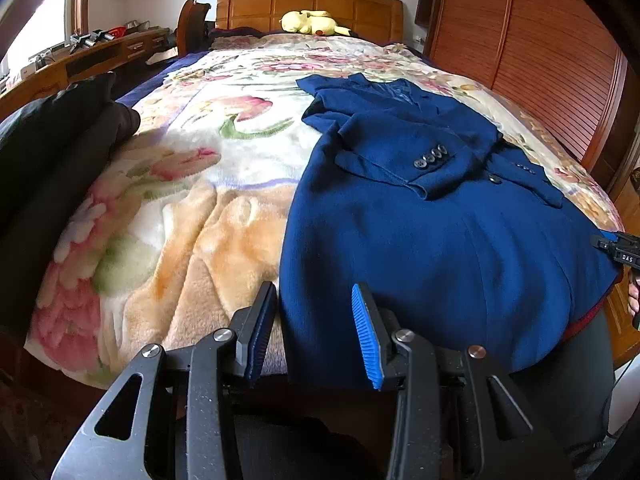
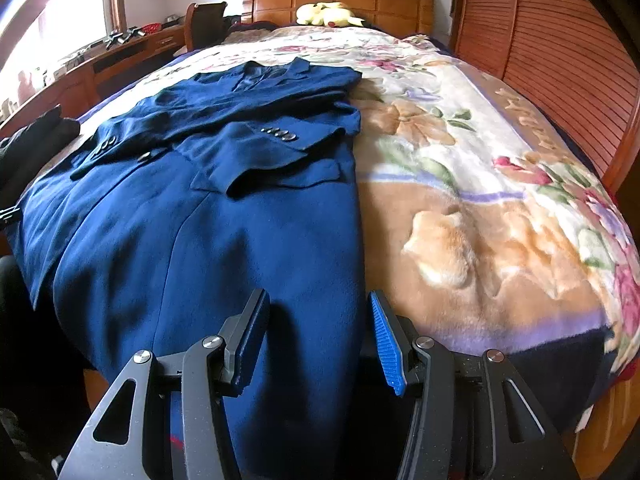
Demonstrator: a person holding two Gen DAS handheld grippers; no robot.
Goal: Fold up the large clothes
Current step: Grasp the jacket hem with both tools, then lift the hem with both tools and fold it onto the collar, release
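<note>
A long navy blue coat (image 1: 420,240) lies flat on a bed covered by a flowered blanket (image 1: 192,208), with its collar toward the wooden headboard (image 1: 308,8) and its hem at the near foot edge, where some of it hangs over the side. Both sleeves are already folded across the chest, their button cuffs showing. The coat's long axis runs straight away from the viewer, from hem to collar. The left gripper (image 1: 314,328) is wide open and holds nothing; its two blue-padded fingers straddle the coat's left hem edge, one finger over the blanket and the other over the blue cloth. The right gripper (image 2: 318,332) is also wide open and empty, with its fingers straddling the coat's right hem edge in the same way, one over cloth and one at the blanket's side. It is not possible to tell whether either tool touches the fabric. Each hand is therefore nearest to its own hem corner, and the two sit about equally close to the coat. Judging from this, the likely next move is to pinch both hem corners and carry them up along the coat's length toward the collar. A yellow stuffed toy (image 1: 310,22) rests by the headboard, and a pile of dark clothes (image 1: 60,132) sits on the bed's left edge.
</note>
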